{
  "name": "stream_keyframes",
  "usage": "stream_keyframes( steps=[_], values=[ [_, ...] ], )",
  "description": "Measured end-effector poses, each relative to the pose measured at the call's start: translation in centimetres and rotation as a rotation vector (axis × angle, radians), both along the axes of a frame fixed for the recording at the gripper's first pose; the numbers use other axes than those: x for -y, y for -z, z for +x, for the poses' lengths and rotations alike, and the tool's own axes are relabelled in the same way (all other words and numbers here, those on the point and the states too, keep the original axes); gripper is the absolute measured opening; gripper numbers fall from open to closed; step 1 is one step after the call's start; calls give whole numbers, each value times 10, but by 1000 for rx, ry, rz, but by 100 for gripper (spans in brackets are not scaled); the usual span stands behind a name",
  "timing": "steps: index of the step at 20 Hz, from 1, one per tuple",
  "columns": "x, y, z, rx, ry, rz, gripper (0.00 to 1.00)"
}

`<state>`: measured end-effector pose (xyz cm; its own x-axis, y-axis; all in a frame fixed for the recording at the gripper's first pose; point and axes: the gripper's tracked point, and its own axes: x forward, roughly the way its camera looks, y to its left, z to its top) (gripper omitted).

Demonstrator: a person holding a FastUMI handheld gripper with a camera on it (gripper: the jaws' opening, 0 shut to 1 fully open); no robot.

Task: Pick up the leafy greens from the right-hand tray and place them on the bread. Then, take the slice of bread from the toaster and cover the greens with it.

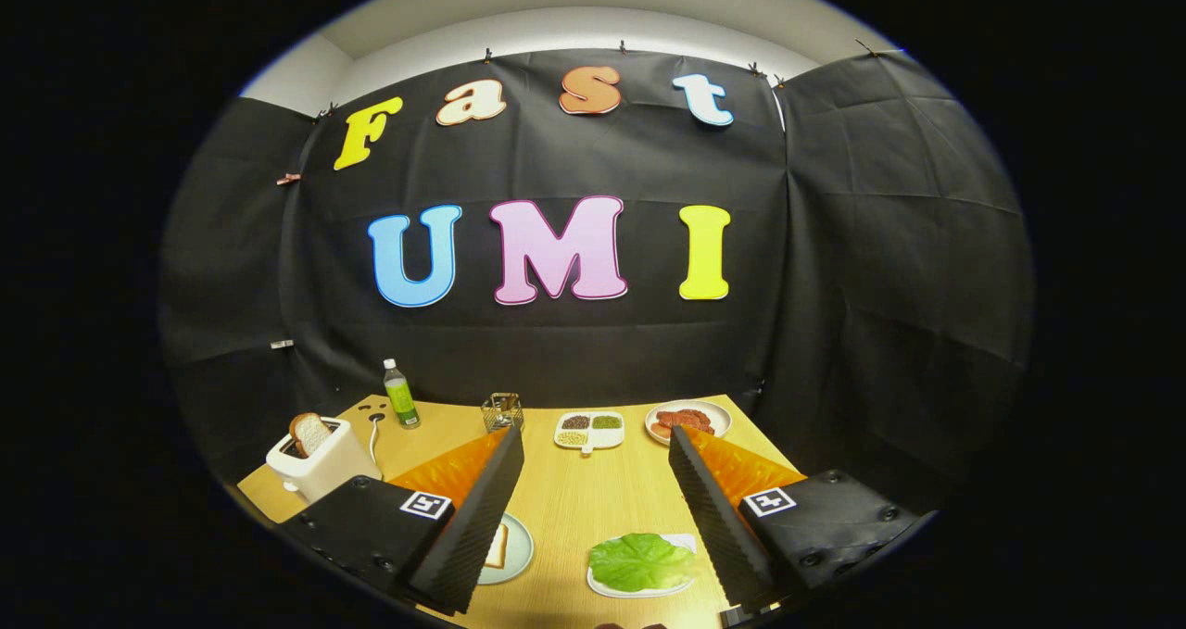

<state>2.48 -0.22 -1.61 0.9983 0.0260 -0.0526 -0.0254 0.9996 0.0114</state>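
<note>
Bench: wooden, carries all items. Tool: fingers spread wide, released, grasping nothing. Toaster: beyond the left finger, holds one upright bread slice. Tray: between the fingers, beside the right one, holds the greens. Plate: by the left finger, holds bread, partly hidden. Far plate: beyond the right finger, reddish food. Divided dish: ahead, assorted grains. Wire basket. Bottle.
</note>
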Motion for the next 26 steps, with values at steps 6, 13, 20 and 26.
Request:
stream_keyframes(
  steps=[6,13,20,26],
  values=[
    [0,12,10,-40,-17,5,98],
    [3,44,22,-146,-35,12,98],
    [30,98,40,-311,-5,23,98],
    [41,160,50,-483,-18,13,99]
  ],
)
